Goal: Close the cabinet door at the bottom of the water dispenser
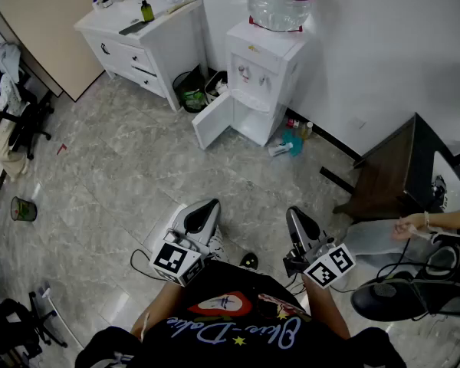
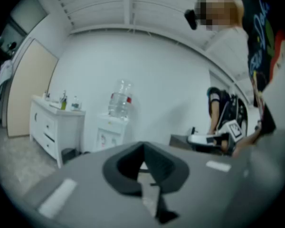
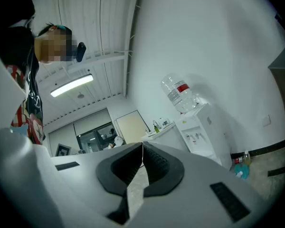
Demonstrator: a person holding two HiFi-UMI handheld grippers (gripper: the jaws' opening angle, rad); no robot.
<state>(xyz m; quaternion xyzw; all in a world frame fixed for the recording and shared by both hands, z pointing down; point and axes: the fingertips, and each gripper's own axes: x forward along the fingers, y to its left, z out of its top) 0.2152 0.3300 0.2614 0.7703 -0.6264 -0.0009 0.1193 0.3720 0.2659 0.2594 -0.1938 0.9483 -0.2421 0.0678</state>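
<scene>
The cabinet door (image 1: pixel 213 119) at the bottom of the white water dispenser (image 1: pixel 264 75) stands open, swung out to the left over the grey floor (image 1: pixel 123 175). The dispenser stands at the floor's far edge against the white wall, with a large water bottle (image 1: pixel 280 2) on top. A dark bin (image 1: pixel 190 92) sits just beside it. Well apart, near the person's body, the left gripper (image 1: pixel 207 209) and right gripper (image 1: pixel 295 217) have their jaws pressed together, empty.

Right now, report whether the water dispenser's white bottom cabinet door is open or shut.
Open: the white cabinet door stands swung out from the front of the white water dispenser.
</scene>
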